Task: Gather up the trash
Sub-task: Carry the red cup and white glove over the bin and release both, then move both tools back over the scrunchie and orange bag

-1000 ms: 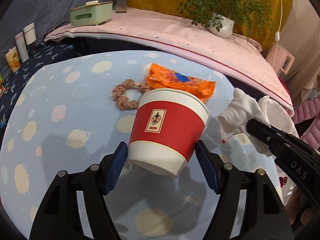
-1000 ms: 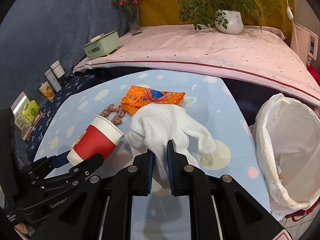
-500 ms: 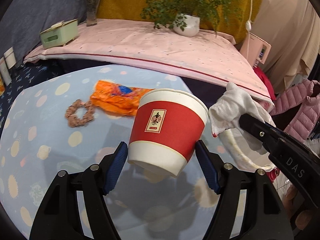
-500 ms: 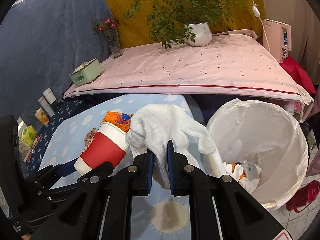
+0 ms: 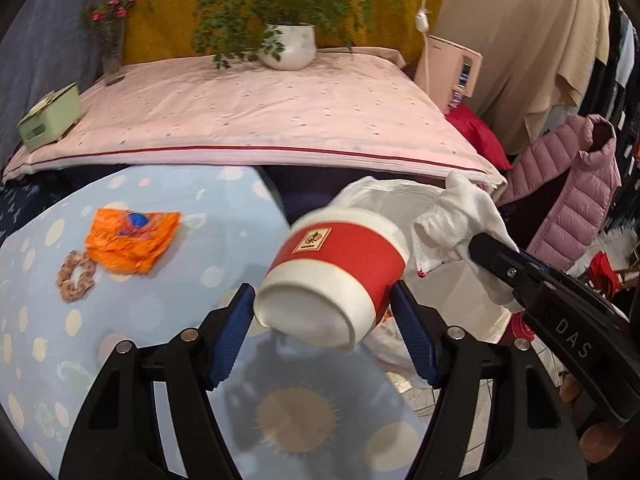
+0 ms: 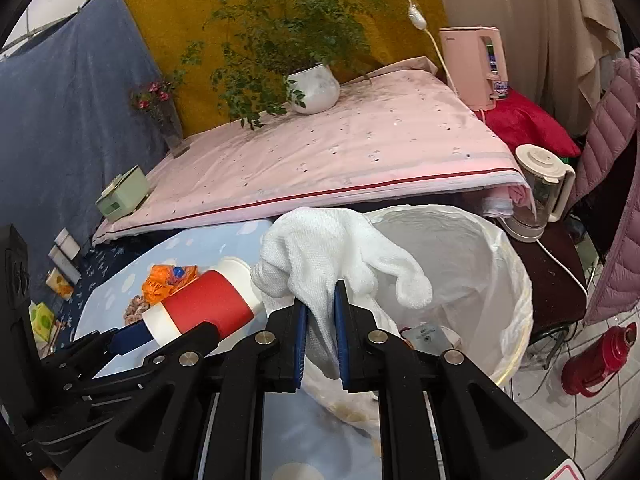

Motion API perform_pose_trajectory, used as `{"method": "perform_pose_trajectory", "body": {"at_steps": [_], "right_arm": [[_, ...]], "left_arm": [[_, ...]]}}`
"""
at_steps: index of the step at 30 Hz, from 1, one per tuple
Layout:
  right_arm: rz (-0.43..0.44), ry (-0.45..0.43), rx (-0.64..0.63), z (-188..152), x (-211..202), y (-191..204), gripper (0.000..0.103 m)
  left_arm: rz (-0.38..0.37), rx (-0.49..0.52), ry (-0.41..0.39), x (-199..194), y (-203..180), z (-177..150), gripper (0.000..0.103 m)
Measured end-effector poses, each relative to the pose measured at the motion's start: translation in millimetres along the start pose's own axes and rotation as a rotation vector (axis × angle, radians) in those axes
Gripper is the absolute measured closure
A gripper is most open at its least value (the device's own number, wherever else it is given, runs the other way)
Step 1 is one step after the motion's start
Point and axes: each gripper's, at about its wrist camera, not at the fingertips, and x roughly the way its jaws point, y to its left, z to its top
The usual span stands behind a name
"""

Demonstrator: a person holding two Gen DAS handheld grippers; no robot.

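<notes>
My left gripper [image 5: 322, 312] is shut on a red and white paper cup [image 5: 340, 268], which tips mouth-away toward the bin; the same cup [image 6: 204, 308] shows at the left of the right wrist view. My right gripper [image 6: 320, 300] is shut on a white cloth glove [image 6: 332, 252], held over the near rim of the white-lined trash bin [image 6: 516, 280]. In the left wrist view the glove [image 5: 456, 220] hangs at the right, in front of the bin liner [image 5: 384, 192]. An orange snack wrapper [image 5: 128, 240] and a beaded ring [image 5: 74, 276] lie on the blue table.
The blue dotted tablecloth [image 5: 140, 340] ends just before the bin. Behind is a pink-covered surface [image 6: 340, 152] with a potted plant [image 6: 312, 88], a green box [image 6: 122, 196] and a pink kettle [image 6: 476, 68]. A blender jug [image 6: 536, 196] and a red flask [image 6: 596, 360] stand near the bin.
Both grippers have swung right from over the table to the bin, carrying the cup and the glove. The cup has tilted further over, and the wrapper and ring have dropped back to the left.
</notes>
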Motion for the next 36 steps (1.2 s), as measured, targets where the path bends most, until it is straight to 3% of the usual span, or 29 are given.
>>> {"method": "perform_pose_trajectory", "body": {"at_steps": [6,12,15,19,30,34,36], "right_arm": [[-0.042,-0.014,0.057,4,-5,-38,0.091],[-0.072,-0.005,0.085,4,-2,-61,0.091],[-0.079,0.003,0.097,4,2,-68,0.091],[-0.084,0.011,0.102,4,6,-74,0.091],[-0.077,0.026,0.098,3,15,-67,0.084],[-0.078,0.018,0.088,3,15,-63,0.065],[-0.09,0.005,0.084,3,14,-60,0.061]], "left_arm": [[-0.03,0.049,0.02,19,-34,11,0.038],[-0.061,0.034,0.041,37,-51,22,0.038],[-0.062,0.004,0.044,42,-51,28,0.037],[-0.043,-0.035,0.034,43,-48,35,0.021],[-0.006,-0.053,0.034,41,-37,30,0.021],[0.01,-0.062,0.028,38,-32,28,0.02],[0.016,-0.069,0.023,36,-28,27,0.02]]}}
